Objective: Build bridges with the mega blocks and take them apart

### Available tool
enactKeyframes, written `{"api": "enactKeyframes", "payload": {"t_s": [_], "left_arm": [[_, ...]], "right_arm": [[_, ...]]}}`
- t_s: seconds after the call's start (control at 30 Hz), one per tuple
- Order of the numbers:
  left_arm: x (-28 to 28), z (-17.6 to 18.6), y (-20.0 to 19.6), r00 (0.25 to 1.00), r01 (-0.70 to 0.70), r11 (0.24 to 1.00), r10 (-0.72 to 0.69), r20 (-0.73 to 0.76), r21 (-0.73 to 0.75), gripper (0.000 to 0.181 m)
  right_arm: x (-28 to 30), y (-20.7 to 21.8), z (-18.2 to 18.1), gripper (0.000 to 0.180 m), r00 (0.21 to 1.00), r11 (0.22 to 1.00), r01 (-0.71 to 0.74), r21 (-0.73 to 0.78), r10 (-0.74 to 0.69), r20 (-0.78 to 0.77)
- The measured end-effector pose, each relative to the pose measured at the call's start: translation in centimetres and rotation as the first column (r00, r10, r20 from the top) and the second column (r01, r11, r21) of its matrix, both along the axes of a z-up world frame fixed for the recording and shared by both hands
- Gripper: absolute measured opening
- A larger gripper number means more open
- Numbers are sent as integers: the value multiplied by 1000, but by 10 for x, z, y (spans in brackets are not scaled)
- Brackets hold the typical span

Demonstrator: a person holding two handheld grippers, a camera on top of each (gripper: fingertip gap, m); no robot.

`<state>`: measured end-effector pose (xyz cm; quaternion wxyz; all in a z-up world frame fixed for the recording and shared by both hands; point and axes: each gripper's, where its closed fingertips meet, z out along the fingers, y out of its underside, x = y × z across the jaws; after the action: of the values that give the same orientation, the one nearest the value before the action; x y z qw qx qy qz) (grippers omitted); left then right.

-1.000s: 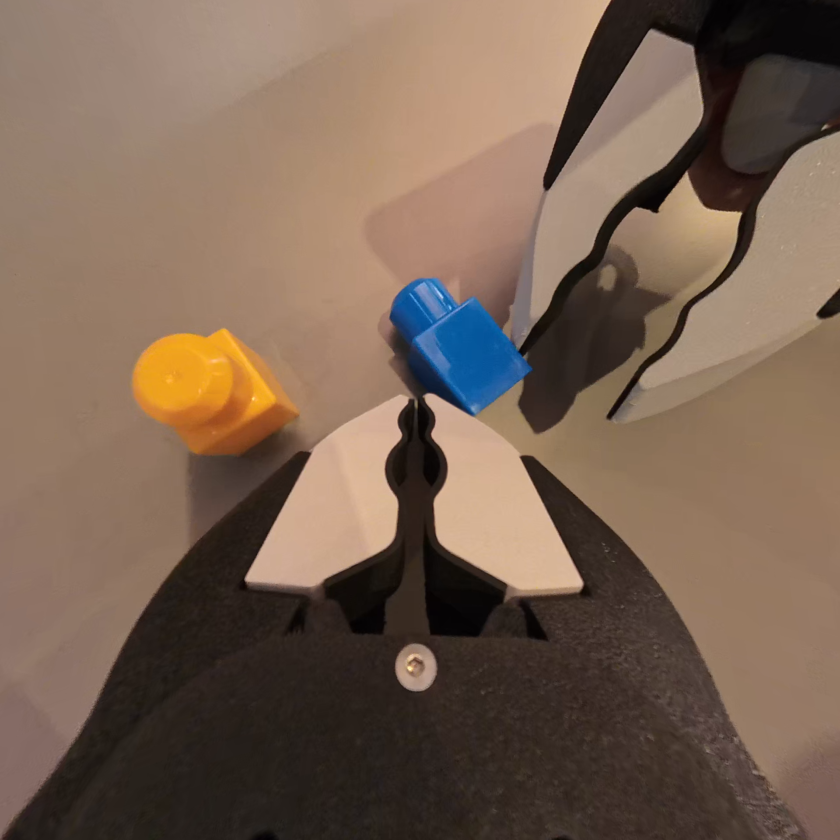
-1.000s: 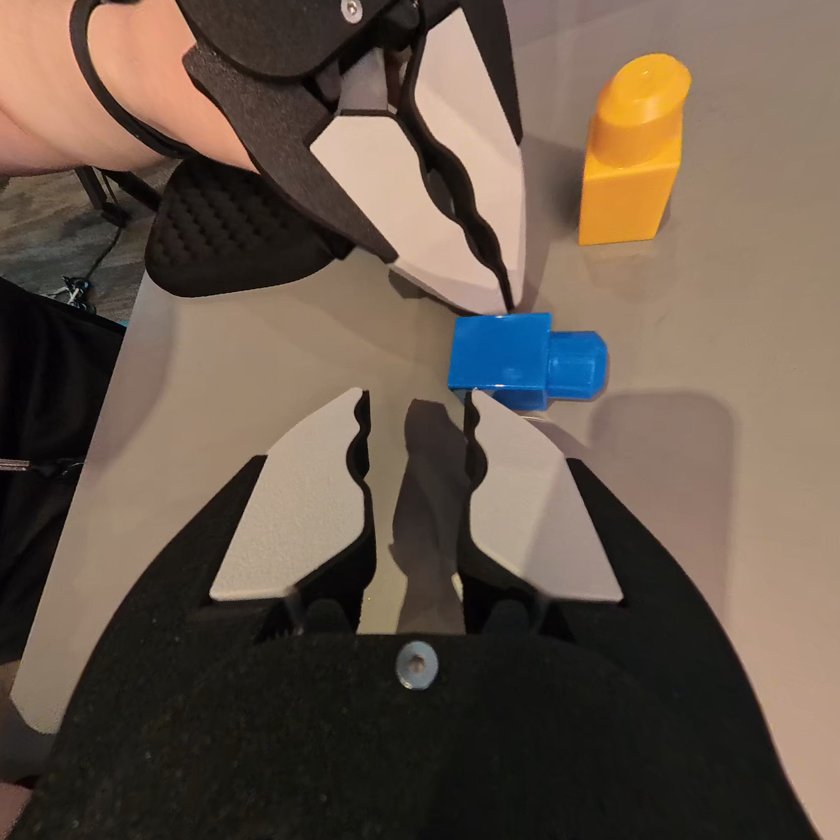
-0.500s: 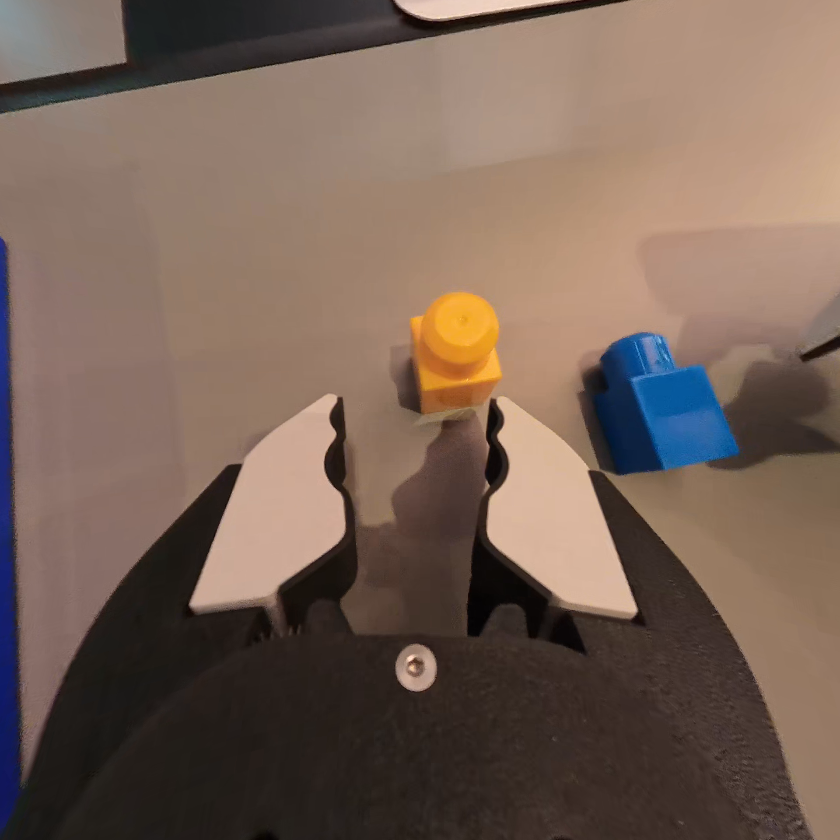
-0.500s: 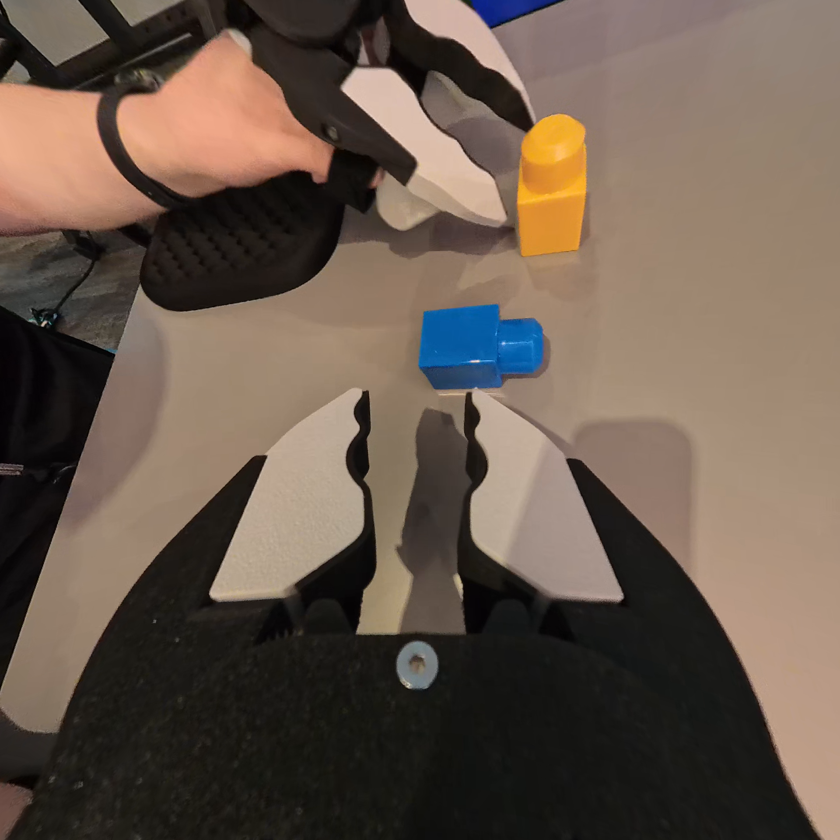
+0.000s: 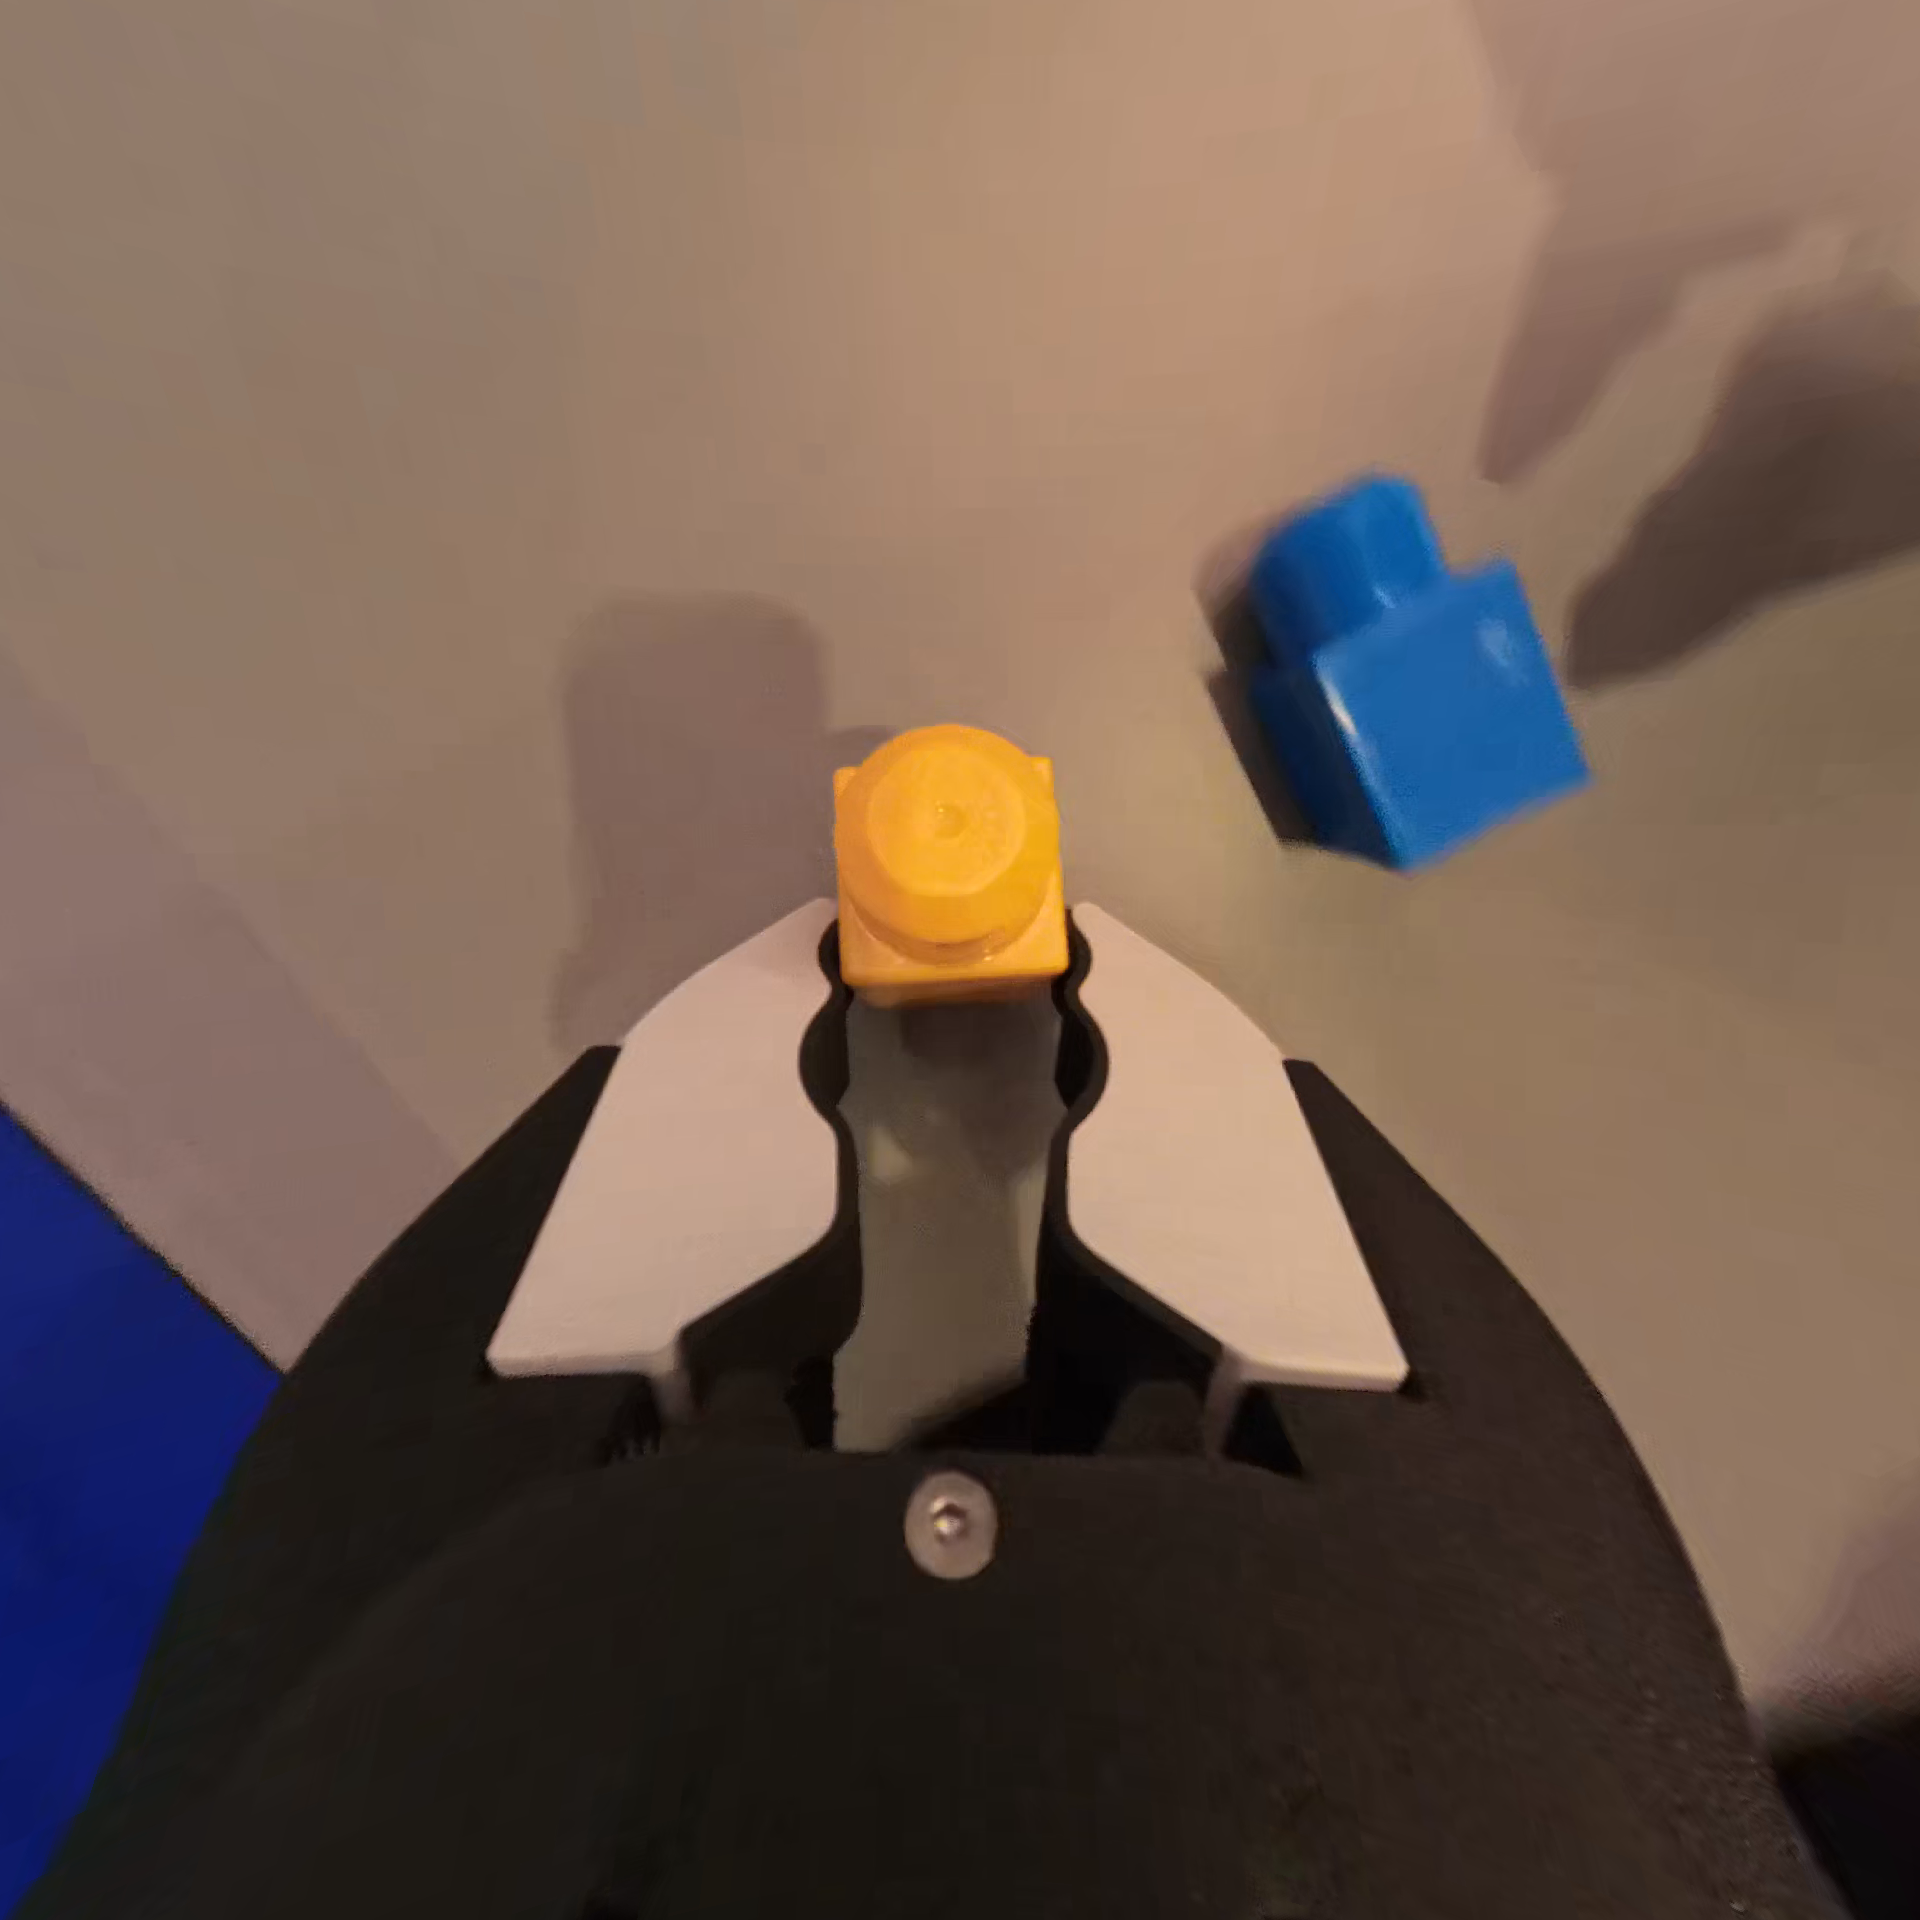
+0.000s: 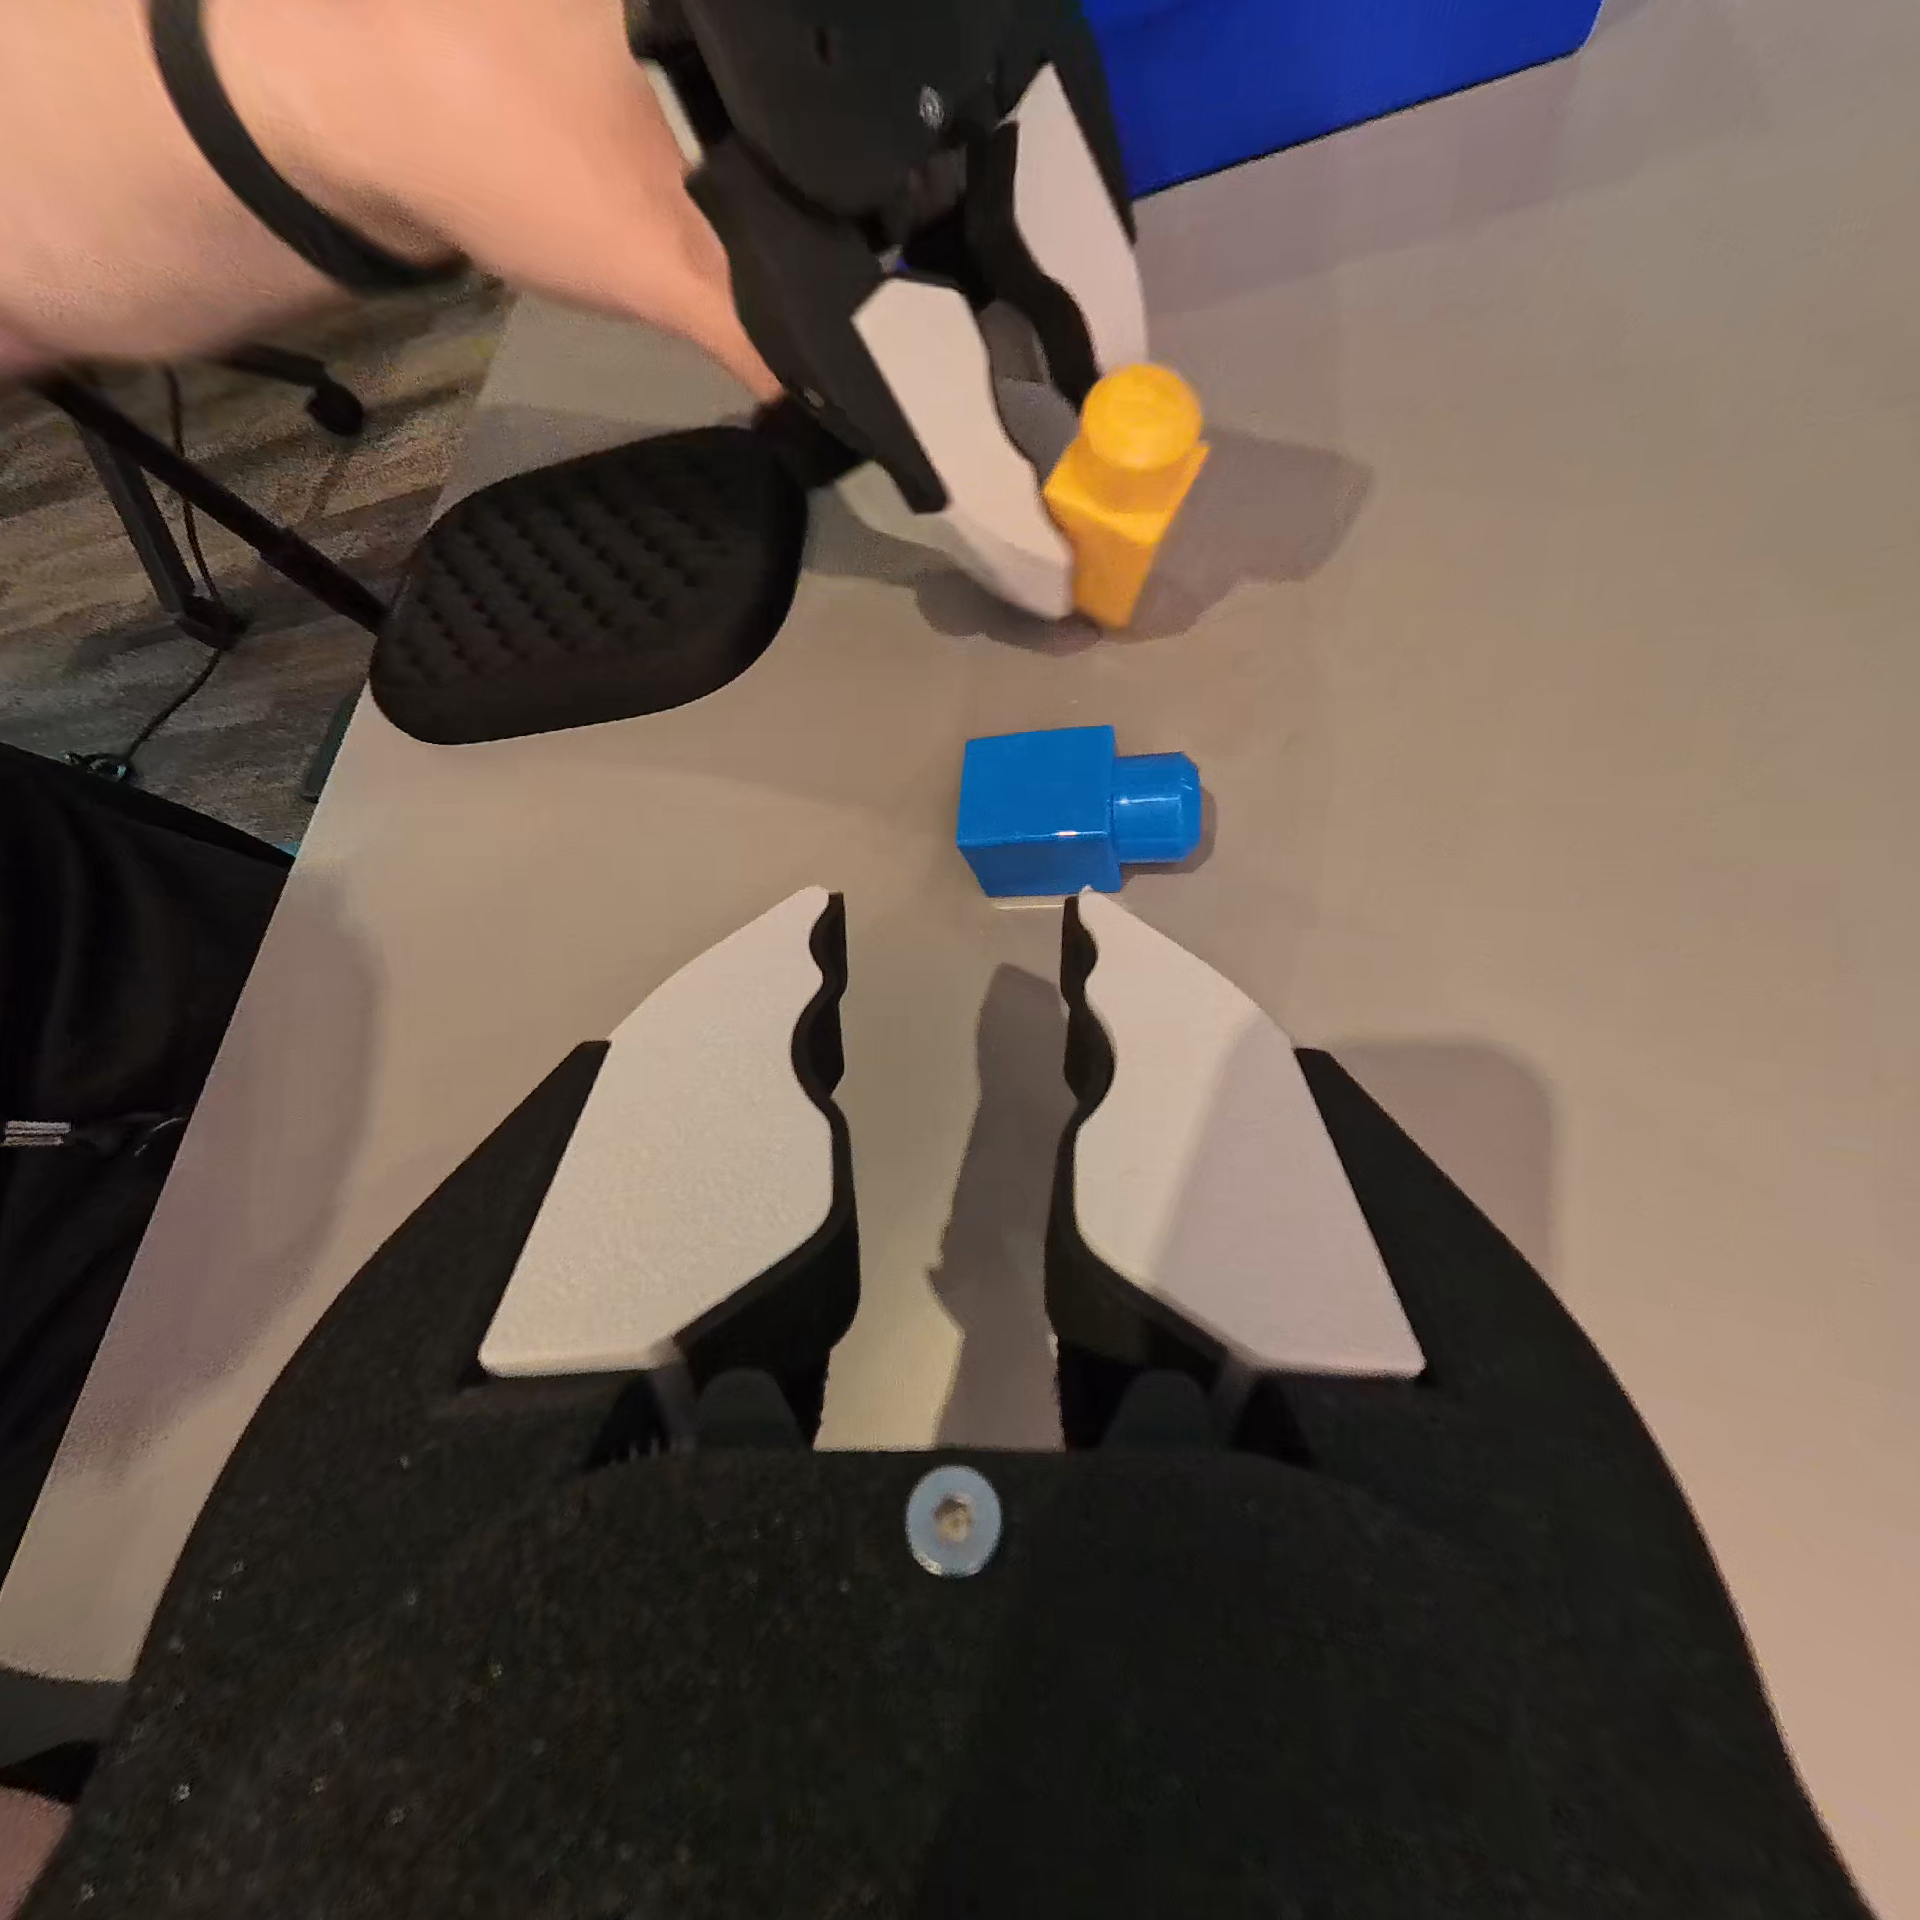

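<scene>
The left tongs [image 5: 954, 961] are gripping the square base of a small, light, stiff yellow plastic single-stud block [image 5: 951, 868] on the grey table [image 6: 1558, 727], while the right tongs [image 6: 954, 914] are hovering narrowly parted, holding nothing, beside a tipped blue plastic single-stud block [image 6: 1049, 810].

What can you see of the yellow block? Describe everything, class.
The glossy yellow plastic block has a square base and one round stud on top. It stands upright, perhaps slightly tilted, on the grey table, between the fingertips of the left claw, whose pale fingers flank and seem to touch its base.
</scene>
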<state>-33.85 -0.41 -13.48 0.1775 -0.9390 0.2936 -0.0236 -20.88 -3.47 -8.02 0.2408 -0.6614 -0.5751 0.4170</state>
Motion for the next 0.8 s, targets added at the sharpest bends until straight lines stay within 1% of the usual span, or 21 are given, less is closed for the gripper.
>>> {"api": "enactKeyframes", "payload": {"t_s": [0.07,0.1,0.17,0.23,0.3,0.4,0.53,0.7,0.8], "left_arm": [[8,5,-28,999,33,969,-29,23,-245,37],[11,8,-37,999,29,943,-17,37,-333,37],[13,11,-45,1000,2,900,3,11,-436,37],[8,8,-47,998,-6,870,-27,-59,-492,37],[12,4,-51,998,-16,824,-23,-61,-566,37],[23,-3,-47,1000,-30,793,19,-24,-609,37],[23,-9,-39,999,-22,796,-10,-49,-605,37],[30,-10,-39,999,-24,770,49,22,-638,37],[37,1,-40,987,7,772,98,130,-636,37]], "right_arm": [[1,0,3,39,1000,1000,-3,-5,2,-15],[1,1,4,39,1000,1000,-2,-8,1,-19],[3,1,4,39,1000,1000,-1,-11,1,-19],[6,1,2,39,1000,1000,2,-11,-2,-12],[10,3,0,39,1000,1000,11,-11,-11,-5],[13,3,-1,39,1000,1000,15,-23,-15,-9],[15,4,1,39,1000,999,13,-33,-14,-20],[15,5,0,39,1000,999,12,-41,-12,-21],[12,4,-6,39,1000,999,7,-53,-7,-5]]}}
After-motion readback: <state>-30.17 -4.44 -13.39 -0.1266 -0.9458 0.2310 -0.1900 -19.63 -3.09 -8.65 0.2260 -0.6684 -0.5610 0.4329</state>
